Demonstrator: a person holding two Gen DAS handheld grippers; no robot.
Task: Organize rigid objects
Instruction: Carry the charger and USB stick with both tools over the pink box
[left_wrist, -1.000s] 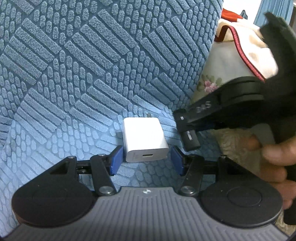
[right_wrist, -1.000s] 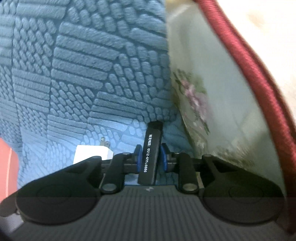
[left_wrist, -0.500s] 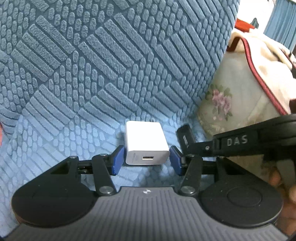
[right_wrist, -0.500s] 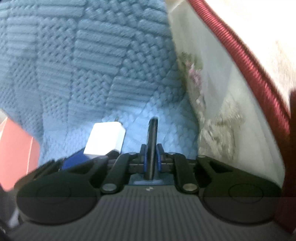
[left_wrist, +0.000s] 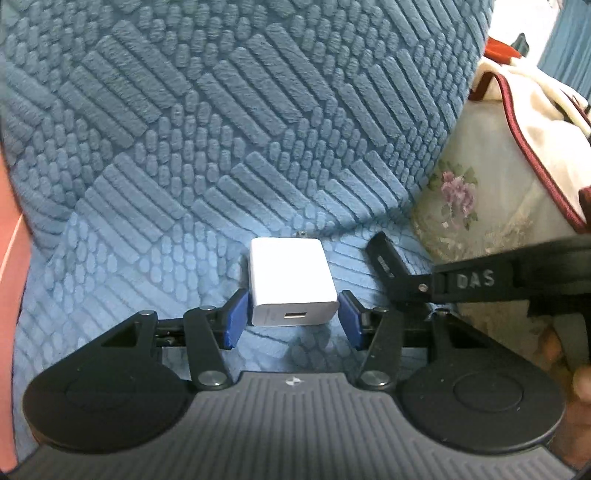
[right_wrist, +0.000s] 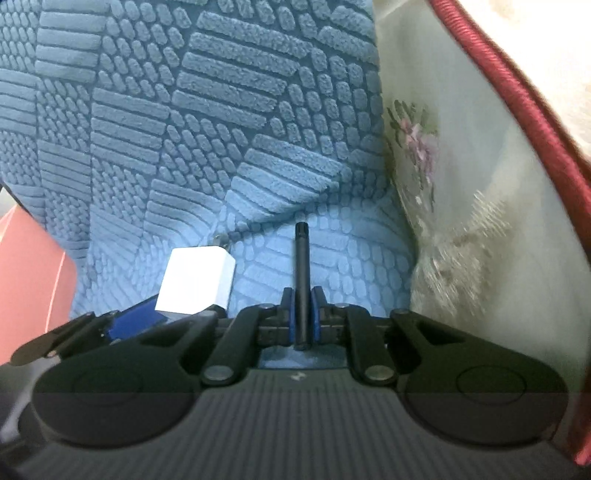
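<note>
The left gripper (left_wrist: 291, 319) holds the white charger (left_wrist: 290, 280) by its near end, a blue pad (left_wrist: 234, 321) pressed against each side, the USB port facing the camera; the charger's underside meets the blue textured cover (left_wrist: 221, 129), and a metal prong shows at its far end; just beside it to the right, in the left wrist view, the right gripper (left_wrist: 400, 284) comes in from the side, clamped on the black flat object (left_wrist: 384, 254), which carries small white lettering too fine to read. From the right wrist view that gripper (right_wrist: 302, 317) is nearly fully closed, its blue pads (right_wrist: 287, 317) squeezing the black flat object (right_wrist: 301, 284) edge-on so that it looks like a thin upright bar pointing away from the camera; whether its far tip touches the cover (right_wrist: 221, 110) I cannot tell; the charger (right_wrist: 195, 282) sits to its left, near but apart. At the right stands a pale floral cushion (right_wrist: 461, 166) with dark red piping (right_wrist: 524, 110); part of a hand (left_wrist: 576, 384) shows at the right edge of the left wrist view.
</note>
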